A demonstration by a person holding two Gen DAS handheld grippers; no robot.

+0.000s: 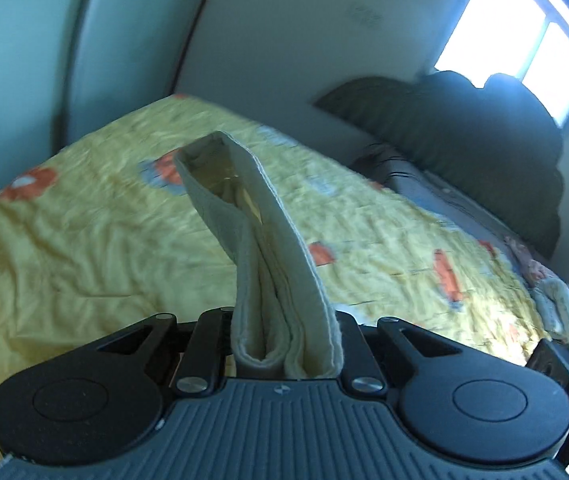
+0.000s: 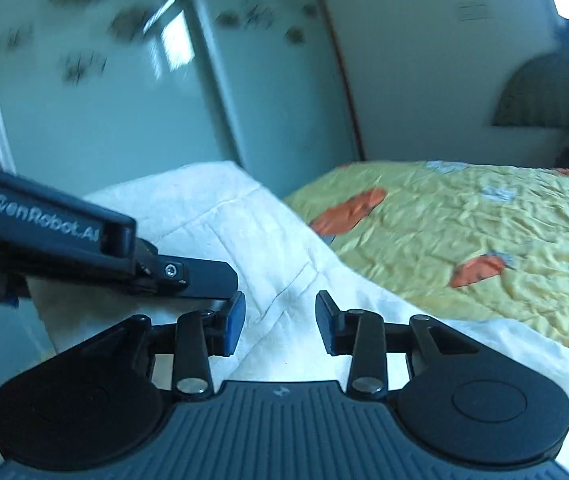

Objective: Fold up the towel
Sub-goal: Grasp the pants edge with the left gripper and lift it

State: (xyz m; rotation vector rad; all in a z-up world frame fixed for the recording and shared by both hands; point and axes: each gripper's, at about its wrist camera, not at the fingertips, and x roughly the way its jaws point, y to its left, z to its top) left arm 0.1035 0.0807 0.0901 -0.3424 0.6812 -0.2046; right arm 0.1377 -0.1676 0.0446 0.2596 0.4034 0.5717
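Left wrist view has the towel right in front of the lens: a pale, several-layered fold stands up between the left gripper fingers, which are clamped narrowly on it, and its free end curls open well above the yellow bedspread. In the right wrist view the same towel hangs as a broad white sheet over the near edge of the bedspread, with the left gripper body reaching in beside it. The right gripper has its blue-padded fingers spread wide with nothing between them, hovering just over the cloth.

The step in hand looks like taking a second hold so the next fold can be made. To do it well, I would bring the open fingers down on a hem or corner of the towel, not mid-panel, catching all layers at once. Keep the left hold firm so the stacked layers do not slip apart. Then lift both ends level over the bedspread and lay the cloth flat, edges matched. Motion blur suggests slowing down first.
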